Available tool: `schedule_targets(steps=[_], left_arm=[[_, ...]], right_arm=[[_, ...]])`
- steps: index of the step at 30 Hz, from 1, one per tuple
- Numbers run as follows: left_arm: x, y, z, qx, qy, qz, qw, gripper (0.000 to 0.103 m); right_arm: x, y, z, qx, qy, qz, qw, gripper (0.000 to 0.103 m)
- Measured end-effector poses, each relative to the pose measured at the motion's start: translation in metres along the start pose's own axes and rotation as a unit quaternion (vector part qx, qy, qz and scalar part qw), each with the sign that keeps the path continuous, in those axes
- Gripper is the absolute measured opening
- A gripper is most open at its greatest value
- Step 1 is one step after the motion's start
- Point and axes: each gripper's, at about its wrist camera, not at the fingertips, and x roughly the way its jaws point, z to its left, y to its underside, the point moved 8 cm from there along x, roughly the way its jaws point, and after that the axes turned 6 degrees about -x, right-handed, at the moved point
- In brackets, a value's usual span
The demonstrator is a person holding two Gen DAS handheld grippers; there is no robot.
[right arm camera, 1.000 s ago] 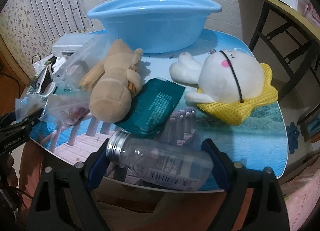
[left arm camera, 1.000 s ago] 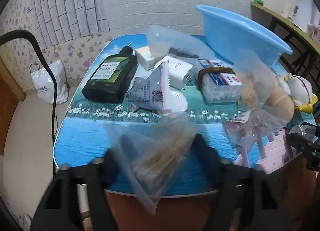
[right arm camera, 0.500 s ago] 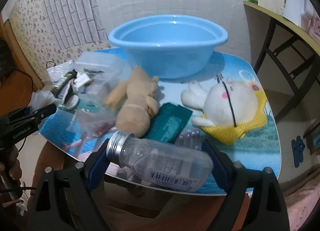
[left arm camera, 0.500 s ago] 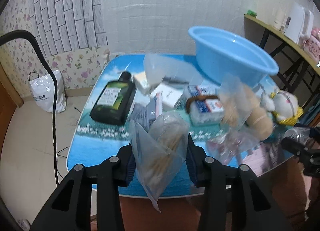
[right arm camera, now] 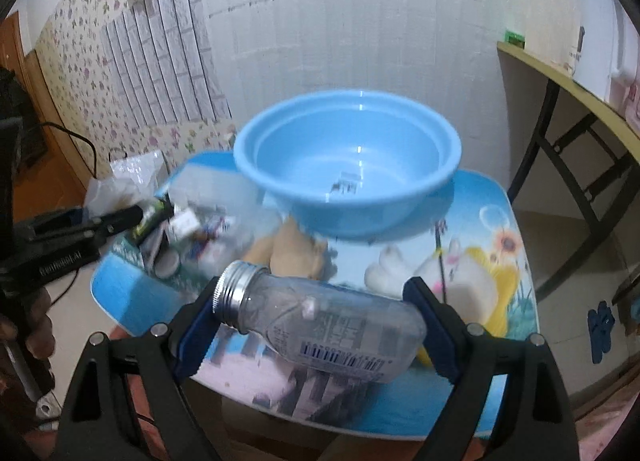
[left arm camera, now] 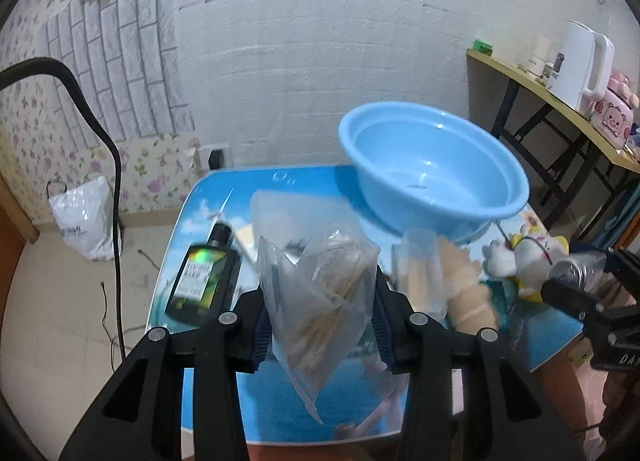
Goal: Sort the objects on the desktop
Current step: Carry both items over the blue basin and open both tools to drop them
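My left gripper [left arm camera: 320, 321] is shut on a clear plastic bag of thin wooden sticks [left arm camera: 320, 297], held above the near edge of the table. In the right wrist view my right gripper [right arm camera: 316, 321] is shut on a clear plastic bottle with a metal screw neck [right arm camera: 320, 321], lying crosswise between the blue pads and lifted off the table. A light blue basin [right arm camera: 348, 169] stands at the back of the table, beyond both grippers, with nothing in it. The right gripper also shows at the right edge of the left wrist view, with the bottle [left arm camera: 580, 269] in it.
On the blue picture table [right arm camera: 476, 217] lie a dark green bottle [left arm camera: 204, 281], a tan plush toy [right arm camera: 296, 253], a white and yellow plush rabbit [right arm camera: 452, 281], small boxes and several plastic bags. A side table with a white kettle [left arm camera: 588, 57] stands at right. A white bag [left arm camera: 80, 221] sits on the floor.
Both grippers have risen from the table with their loads. The left jaws closed in on the bag of sticks. The basin now shows from higher up in both views.
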Motion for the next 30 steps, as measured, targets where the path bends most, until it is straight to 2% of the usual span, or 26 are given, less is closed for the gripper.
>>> schedule_targets(steps=[12, 23, 30], left_arm=[[0.026, -0.043, -0.045, 0.023, 0.016, 0.008, 0.9996, 0.041], [0.070, -0.068, -0.085, 0.055, 0.027, 0.022, 0.9979, 0.041], [0.103, -0.076, -0.095, 0.072, 0.029, 0.034, 0.9964, 0.041]], right_arm=[[0.023, -0.053, -0.036, 0.003, -0.003, -0.023, 1.000, 0.089], [0.060, -0.069, -0.073, 0.019, -0.003, -0.009, 1.000, 0.089], [0.080, -0.067, -0.079, 0.026, -0.012, 0.003, 1.000, 0.089]])
